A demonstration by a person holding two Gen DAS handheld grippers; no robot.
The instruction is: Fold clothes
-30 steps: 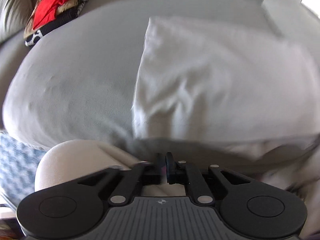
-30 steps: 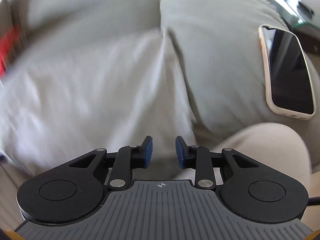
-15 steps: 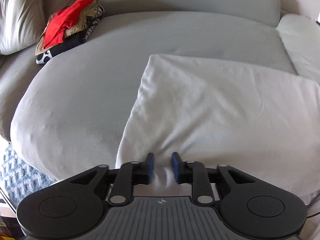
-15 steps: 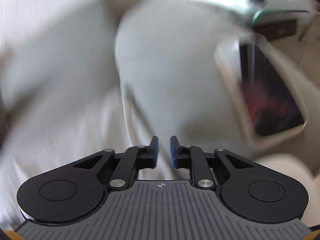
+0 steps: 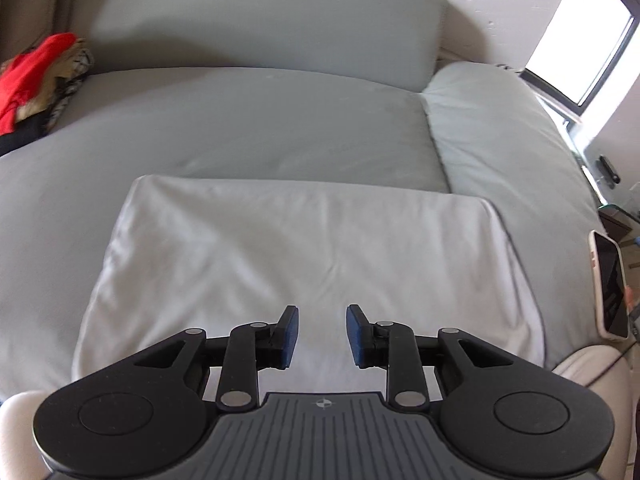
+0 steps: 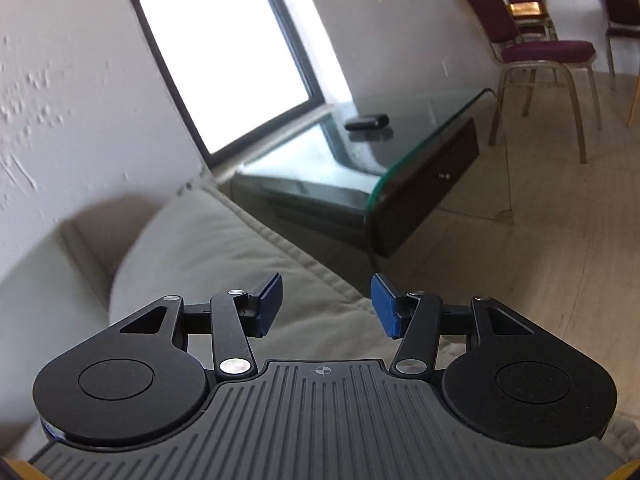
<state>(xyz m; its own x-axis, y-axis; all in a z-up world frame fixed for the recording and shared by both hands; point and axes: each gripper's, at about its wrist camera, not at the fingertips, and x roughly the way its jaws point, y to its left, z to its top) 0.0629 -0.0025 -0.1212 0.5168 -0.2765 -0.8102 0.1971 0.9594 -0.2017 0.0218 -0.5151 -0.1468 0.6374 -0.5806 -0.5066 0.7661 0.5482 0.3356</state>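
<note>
Grey sofa (image 5: 248, 128) bears a folded white cloth (image 5: 304, 256), a clothes pile (image 5: 36, 76) and a phone (image 5: 610, 284).

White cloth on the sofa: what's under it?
The white cloth lies folded flat on the grey seat cushion, which shows around its far and left edges. Anything between its layers or beneath it is covered.

White folded cloth (image 5: 304, 248) on a pale grey sofa (image 5: 260, 136); red garment (image 5: 28, 72) at left.

Daylight poured through my blown-out window (image 6: 224, 52), glaring white. The sofa (image 5: 260, 128) sat softly lit, with faint shadows. Both views bowed at the edges; the wall (image 6: 32, 92) smeared slightly.
</note>
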